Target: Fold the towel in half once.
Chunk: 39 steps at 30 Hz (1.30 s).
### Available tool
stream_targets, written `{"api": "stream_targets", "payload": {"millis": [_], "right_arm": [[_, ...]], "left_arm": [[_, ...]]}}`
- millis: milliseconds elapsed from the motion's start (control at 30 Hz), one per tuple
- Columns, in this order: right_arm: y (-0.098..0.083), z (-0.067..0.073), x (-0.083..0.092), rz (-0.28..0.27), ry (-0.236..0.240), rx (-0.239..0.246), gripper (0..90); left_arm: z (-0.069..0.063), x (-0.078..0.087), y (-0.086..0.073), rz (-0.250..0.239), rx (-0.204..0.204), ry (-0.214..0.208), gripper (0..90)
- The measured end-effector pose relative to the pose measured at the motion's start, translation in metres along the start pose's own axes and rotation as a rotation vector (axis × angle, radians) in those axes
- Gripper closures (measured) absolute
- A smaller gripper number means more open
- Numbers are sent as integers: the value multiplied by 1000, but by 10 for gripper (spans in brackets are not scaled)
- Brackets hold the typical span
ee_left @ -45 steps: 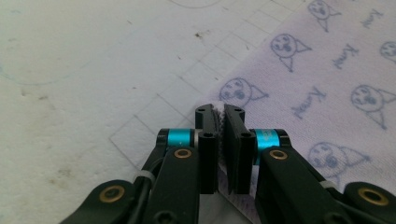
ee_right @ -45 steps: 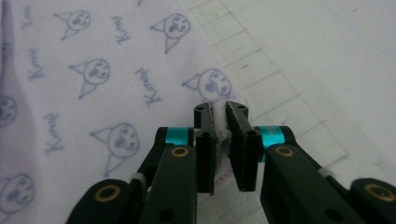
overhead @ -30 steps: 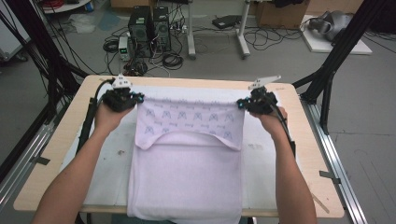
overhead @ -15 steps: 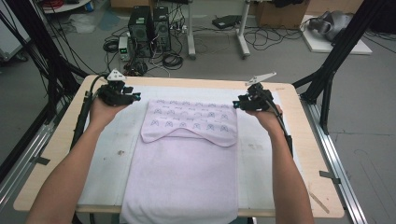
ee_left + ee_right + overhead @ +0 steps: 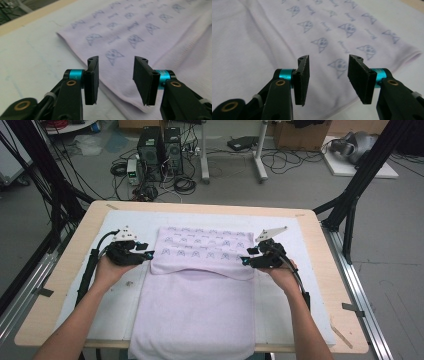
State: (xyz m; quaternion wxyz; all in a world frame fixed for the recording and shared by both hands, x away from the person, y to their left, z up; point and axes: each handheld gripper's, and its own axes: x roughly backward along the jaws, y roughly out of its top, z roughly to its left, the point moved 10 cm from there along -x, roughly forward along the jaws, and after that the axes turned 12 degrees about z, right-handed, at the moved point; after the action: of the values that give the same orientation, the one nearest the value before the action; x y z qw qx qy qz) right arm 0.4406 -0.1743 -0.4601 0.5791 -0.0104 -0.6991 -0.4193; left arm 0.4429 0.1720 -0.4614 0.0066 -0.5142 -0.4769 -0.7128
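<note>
Both jaws, just opening, stand spread and empty: left gripper (image 5: 148, 255) and right gripper (image 5: 244, 261) flank the folded lilac cat-print cloth (image 5: 202, 270). The cloth's near edge is cut off below the table (image 5: 75, 227).

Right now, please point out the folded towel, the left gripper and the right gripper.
folded towel (image 5: 202, 247): high view, on its printed top fold.
left gripper (image 5: 115, 78): left gripper view, midway between its open jaws.
right gripper (image 5: 328, 78): right gripper view, midway between its open jaws.

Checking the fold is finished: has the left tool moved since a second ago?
Yes. The left tool has come back from the table's far edge toward the person, now open beside the folded lilac towel, its jaws having just been opening with nothing between them.
</note>
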Motion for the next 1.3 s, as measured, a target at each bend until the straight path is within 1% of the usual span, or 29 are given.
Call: {"api": "stream_targets", "payload": {"millis": [33, 67, 133, 200, 267, 333, 367, 400, 500, 533, 567, 600, 633, 700, 733, 800, 867, 900, 967, 1033, 1100, 1167, 1233, 1300], "right_arm": [[-3, 5, -2, 2, 4, 10, 525], [-6, 9, -3, 7, 7, 15, 526], [-12, 18, -6, 5, 15, 25, 531], [-18, 24, -8, 15, 16, 30, 534], [-25, 26, -11, 36, 6, 41, 549], [-31, 27, -14, 43, 8, 34, 555], [-34, 27, -15, 48, 8, 31, 560], [-38, 26, -18, 73, 12, 24, 559], [-44, 25, -24, 117, 0, 34, 579], [-45, 27, -27, 130, 2, 41, 600], [-46, 28, -29, 138, 1, 42, 612], [-45, 29, -30, 136, 5, 45, 641], [-45, 29, -29, 132, 11, 47, 691], [-45, 30, -29, 131, 17, 55, 765], [-45, 31, -29, 131, 19, 56, 802], [-44, 32, -29, 133, 11, 73, 841], [-44, 32, -27, 136, 0, 75, 855], [-43, 32, -25, 127, 2, 75, 856], [-39, 32, -17, 91, 7, 66, 857], [-33, 35, -7, 39, 19, 59, 856], [-28, 42, 5, -5, 25, 72, 856], [-28, 50, 14, -16, 19, 92, 856], [-34, 63, 24, -35, 20, 114, 856], [-42, 75, 34, -43, 25, 128, 856]], "left_arm": [[-5, -1, -3, 5, -10, -15, 576], [-12, -3, -7, 7, -17, -39, 592], [-21, -5, -13, 13, -41, -61, 620], [-27, -8, -20, 35, -56, -82, 636], [-32, -11, -25, 69, -65, -101, 639], [-36, -13, -28, 85, -76, -121, 634], [-38, -14, -29, 96, -88, -123, 627], [-39, -16, -30, 109, -101, -115, 622], [-42, -25, -39, 169, -127, -91, 619], [-42, -26, -39, 169, -138, -81, 631], [-42, -26, -39, 169, -140, -73, 650], [-42, -26, -38, 168, -143, -66, 687], [-41, -26, -38, 168, -148, -51, 744], [-39, -25, -37, 170, -153, -42, 793], [-39, -25, -37, 168, -145, -38, 824], [-37, -23, -36, 161, -138, -44, 842], [-35, -16, -33, 131, -120, -41, 850], [-34, -12, -31, 114, -114, -39, 851], [-33, -2, -26, 72, -105, -29, 852], [-34, 5, -25, 57, -107, -17, 852], [-39, 13, -25, 30, -114, -11, 853], [-46, 22, -28, 18, -122, -6, 853], [-54, 33, -34, 7, -133, -3, 853], [-65, 44, -44, -4, -145, -2, 853]]}}
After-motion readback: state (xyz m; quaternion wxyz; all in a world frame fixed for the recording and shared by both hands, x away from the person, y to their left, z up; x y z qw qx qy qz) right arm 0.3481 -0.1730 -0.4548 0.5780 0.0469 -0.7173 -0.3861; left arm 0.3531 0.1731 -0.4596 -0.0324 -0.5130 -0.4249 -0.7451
